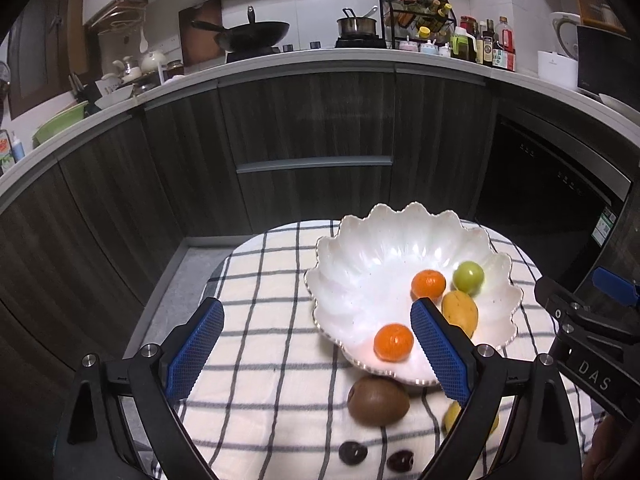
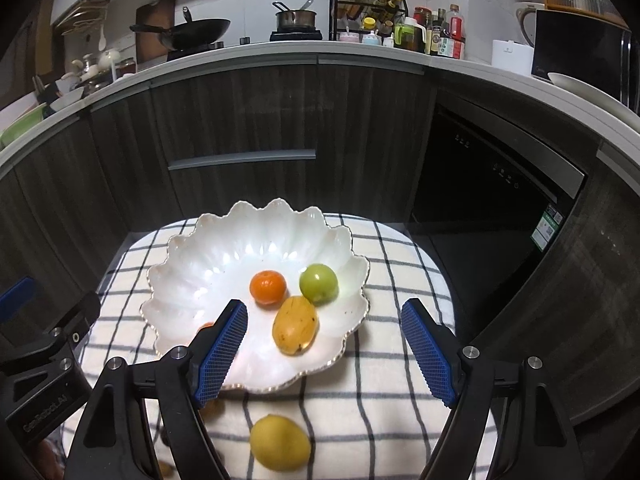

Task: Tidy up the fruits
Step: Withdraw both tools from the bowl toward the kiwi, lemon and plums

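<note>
A white scalloped bowl (image 1: 360, 264) (image 2: 200, 264) stands on a checked cloth. In it lie two oranges (image 1: 428, 283) (image 1: 393, 341), a green fruit (image 1: 468, 276) (image 2: 318, 283) and a yellow-orange mango (image 1: 460, 312) (image 2: 295, 325). On the cloth in front of the bowl lie a brown kiwi (image 1: 378, 400), a yellow lemon (image 2: 279, 442) and two dark plums (image 1: 353, 452) (image 1: 401, 461). My left gripper (image 1: 316, 344) is open and empty above the bowl's near rim. My right gripper (image 2: 324, 346) is open and empty over the bowl's near right edge.
The checked cloth (image 1: 260, 320) (image 2: 400, 280) covers a small table in front of dark kitchen cabinets (image 1: 312, 128). A dishwasher (image 2: 500, 184) stands at the right. The right gripper's body shows at the right edge of the left wrist view (image 1: 588, 344).
</note>
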Tool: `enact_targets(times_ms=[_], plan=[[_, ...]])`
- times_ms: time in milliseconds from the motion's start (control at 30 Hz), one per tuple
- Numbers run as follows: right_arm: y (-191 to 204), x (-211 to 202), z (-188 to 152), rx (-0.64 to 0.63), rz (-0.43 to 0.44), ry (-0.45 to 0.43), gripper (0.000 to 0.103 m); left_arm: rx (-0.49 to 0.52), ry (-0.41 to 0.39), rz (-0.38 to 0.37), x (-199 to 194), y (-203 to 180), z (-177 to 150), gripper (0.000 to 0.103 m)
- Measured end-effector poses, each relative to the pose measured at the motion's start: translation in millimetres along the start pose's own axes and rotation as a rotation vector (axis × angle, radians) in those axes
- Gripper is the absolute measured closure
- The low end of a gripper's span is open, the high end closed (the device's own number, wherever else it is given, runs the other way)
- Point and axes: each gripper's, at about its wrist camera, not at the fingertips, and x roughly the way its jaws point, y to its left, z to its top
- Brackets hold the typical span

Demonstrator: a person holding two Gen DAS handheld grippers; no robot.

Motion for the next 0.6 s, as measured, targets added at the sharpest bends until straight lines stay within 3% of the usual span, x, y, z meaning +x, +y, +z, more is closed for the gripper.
enact_targets(times_ms=[133, 600], plan=[[1, -8, -12, -0.012, 0.002, 0.0, 0.023, 0.018, -0.009, 0.028, -10, 0, -14, 0.007], [3, -17, -72, -0.035, 0.025, 0.071, 0.023, 0.044, 0.047, -0.002, -23, -2, -78, 0.007]])
